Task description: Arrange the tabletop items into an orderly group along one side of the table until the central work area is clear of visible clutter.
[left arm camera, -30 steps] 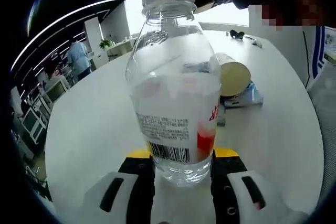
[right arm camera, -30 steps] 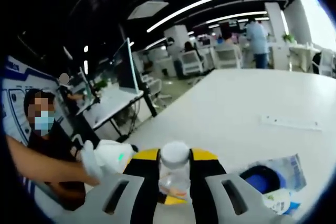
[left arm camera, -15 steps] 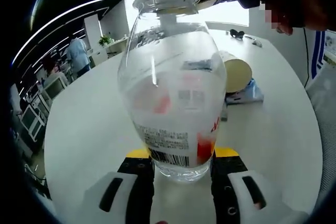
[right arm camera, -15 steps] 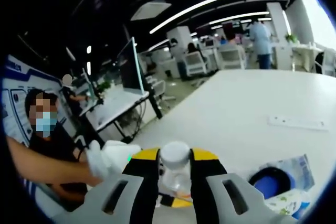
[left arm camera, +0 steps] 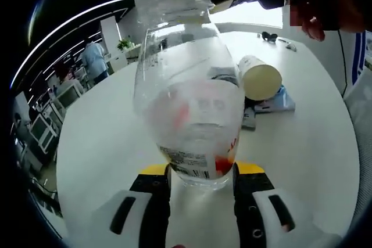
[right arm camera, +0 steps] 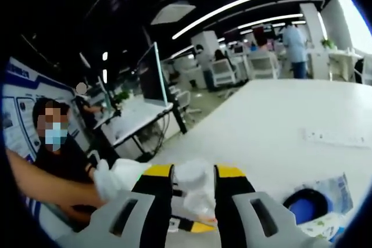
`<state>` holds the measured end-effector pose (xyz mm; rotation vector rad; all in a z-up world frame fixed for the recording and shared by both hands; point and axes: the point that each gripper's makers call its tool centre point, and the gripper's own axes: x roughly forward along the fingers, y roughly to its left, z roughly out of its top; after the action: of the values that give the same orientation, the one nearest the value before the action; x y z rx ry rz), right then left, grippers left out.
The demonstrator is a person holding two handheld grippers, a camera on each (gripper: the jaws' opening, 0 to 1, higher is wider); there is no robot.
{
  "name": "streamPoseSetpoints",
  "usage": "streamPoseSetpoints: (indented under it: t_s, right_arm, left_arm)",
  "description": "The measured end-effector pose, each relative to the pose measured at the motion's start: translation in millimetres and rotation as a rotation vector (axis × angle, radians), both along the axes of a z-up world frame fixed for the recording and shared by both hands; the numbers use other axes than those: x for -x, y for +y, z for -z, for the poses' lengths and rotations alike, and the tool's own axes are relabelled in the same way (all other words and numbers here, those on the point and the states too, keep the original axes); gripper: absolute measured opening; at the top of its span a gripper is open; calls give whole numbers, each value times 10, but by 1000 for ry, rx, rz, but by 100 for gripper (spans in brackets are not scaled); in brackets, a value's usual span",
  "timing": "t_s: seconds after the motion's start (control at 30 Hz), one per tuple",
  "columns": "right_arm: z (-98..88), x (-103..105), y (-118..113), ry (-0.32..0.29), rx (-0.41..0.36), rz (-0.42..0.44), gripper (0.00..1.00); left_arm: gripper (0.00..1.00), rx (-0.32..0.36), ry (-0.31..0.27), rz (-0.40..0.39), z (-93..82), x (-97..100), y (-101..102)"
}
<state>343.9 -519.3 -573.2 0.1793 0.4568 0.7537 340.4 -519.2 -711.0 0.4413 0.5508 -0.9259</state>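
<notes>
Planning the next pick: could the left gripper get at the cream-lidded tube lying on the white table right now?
Probably not: the left gripper is shut on the clear plastic bottle, which stands between it and the cream-lidded tube.

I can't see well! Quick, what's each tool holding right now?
Left tool: closed on the water bottle base.
Right tool: closed on the bottle's cap.

Clear labelled bottle [left arm camera: 189, 108] (half full) upright; paper cup [left arm camera: 259, 78] toppled behind.
</notes>
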Motion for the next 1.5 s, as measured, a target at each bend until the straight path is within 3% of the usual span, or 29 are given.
streamPoseSetpoints:
  t_s: [0.4, 1.0, 1.27, 1.5]
  right_arm:
    - [-13, 29, -175, -8, 2, 6, 28]
    - [228, 172, -574, 30, 36, 40, 29]
    - [247, 181, -712, 38, 37, 65, 29]
    - [235, 180, -824, 36, 37, 87, 29]
  left_arm:
    - [40, -23, -11, -14, -25, 7, 54]
    - [38, -67, -39, -65, -63, -122, 208]
    - [41, -25, -22, -131, -88, -149, 132]
    - [49, 57, 17, -252, -144, -200, 54]
